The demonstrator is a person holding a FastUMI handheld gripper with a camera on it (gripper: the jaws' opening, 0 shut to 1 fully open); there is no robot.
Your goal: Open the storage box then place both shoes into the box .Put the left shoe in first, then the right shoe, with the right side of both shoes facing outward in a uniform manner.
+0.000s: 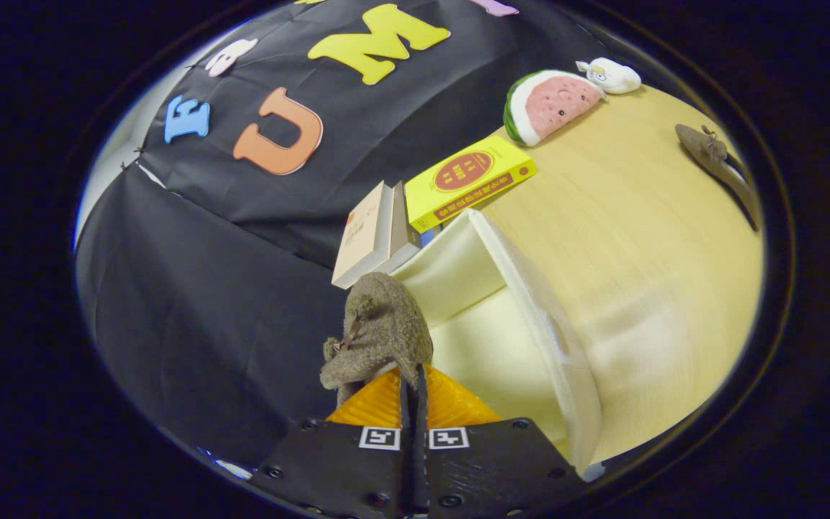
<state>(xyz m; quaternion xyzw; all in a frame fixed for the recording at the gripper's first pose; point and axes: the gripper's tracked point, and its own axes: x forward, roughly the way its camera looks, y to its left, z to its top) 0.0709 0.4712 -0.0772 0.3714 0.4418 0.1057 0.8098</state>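
The claw point(413, 393) is clamped on a fuzzy grey-brown shoe point(379, 335), fingers nearly together on a thin edge of it. The shoe's long axis points away from the claw and hangs above the open storage box point(523, 303), whose pale interior lies just ahead and to the right. The second shoe point(717, 162) lies far right on the table point(645, 216), well apart. Lowering the held shoe forward and right likely comes next.

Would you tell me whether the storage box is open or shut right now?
Open: the storage box shows its pale bare inside, beside the shoe gripped in the tool.
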